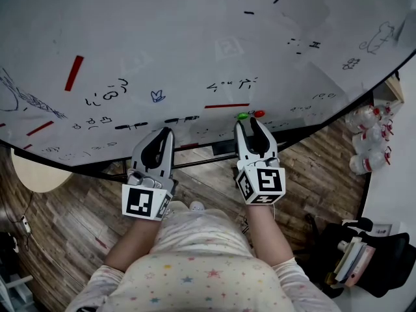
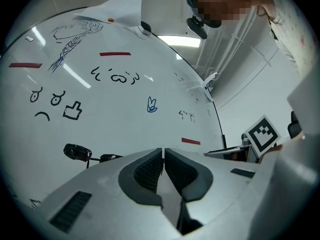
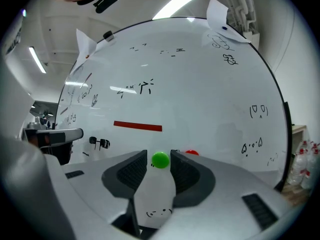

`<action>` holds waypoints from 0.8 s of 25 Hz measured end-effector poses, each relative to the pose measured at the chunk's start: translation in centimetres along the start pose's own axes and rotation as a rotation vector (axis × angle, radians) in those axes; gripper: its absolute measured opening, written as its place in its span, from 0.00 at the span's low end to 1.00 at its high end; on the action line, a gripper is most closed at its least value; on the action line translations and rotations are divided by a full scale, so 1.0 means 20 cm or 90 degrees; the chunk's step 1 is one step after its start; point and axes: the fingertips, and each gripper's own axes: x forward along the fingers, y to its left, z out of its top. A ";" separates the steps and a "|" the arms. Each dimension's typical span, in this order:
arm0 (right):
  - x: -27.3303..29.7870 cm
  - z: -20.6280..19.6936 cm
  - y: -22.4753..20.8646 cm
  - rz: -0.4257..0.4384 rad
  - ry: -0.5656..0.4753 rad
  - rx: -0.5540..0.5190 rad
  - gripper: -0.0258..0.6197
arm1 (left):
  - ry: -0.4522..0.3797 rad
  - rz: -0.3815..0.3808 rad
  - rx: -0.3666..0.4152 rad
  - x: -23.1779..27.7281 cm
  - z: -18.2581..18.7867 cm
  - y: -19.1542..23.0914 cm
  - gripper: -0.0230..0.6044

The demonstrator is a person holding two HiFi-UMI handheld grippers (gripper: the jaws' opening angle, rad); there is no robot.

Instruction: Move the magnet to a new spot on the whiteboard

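magnet [image 1: 242, 116] = the green one, i take it. it's stuck on the whiteboard [image 1: 195, 38] just under the right end of the long red bar [image 1: 227, 105]. a red magnet [image 1: 259, 114] sits just beside it, past the bar's right end.

left to right:
- left gripper [image 1: 166, 132]: below and left of the red bar, near the board's bottom edge. fingers pressed together, nothing between them. looks idle.
- right gripper [image 1: 247, 123]: directly under the bar's right end. fingers narrowly apart with the green magnet between the tips. its own view shows a sliver of gap on one side, so i read it as bracketing, not clamped.

progress: early. approach looks done, but the grasp isn't closed and the magnet is not yet off the board. left to do: squeeze, pull off, carry, set down elsewhere. plenty of bare board above and right of the bar.

surface: glossy white with some glare. black doodles all over, a small blue doodle [image 1: 157, 96] left of the bar, short red bars [image 1: 74, 73] far left of it.

room: wood-plank floor [image 1: 71, 220] below the bar. round pale top [image 1: 32, 171] far down-left of the bar. plastic bottles [image 1: 370, 138] off the board to the bar's right, black bag [image 1: 354, 255] with books lower right of it. white walls, and strip lights [image 3: 175, 1] overhead.
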 end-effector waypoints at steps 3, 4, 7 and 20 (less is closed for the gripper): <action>-0.03 0.01 -0.01 -0.003 -0.005 -0.001 0.25 | -0.002 0.000 0.000 -0.01 0.00 -0.01 0.08; -0.04 0.02 -0.01 -0.003 -0.008 -0.001 0.24 | -0.002 0.001 0.000 -0.02 0.01 -0.01 0.08; -0.07 0.04 0.00 -0.003 -0.015 -0.001 0.20 | -0.003 0.002 0.000 -0.03 0.02 -0.02 0.08; -0.18 0.02 0.05 0.000 -0.013 -0.005 0.04 | 0.015 0.007 -0.003 -0.12 0.00 -0.04 0.08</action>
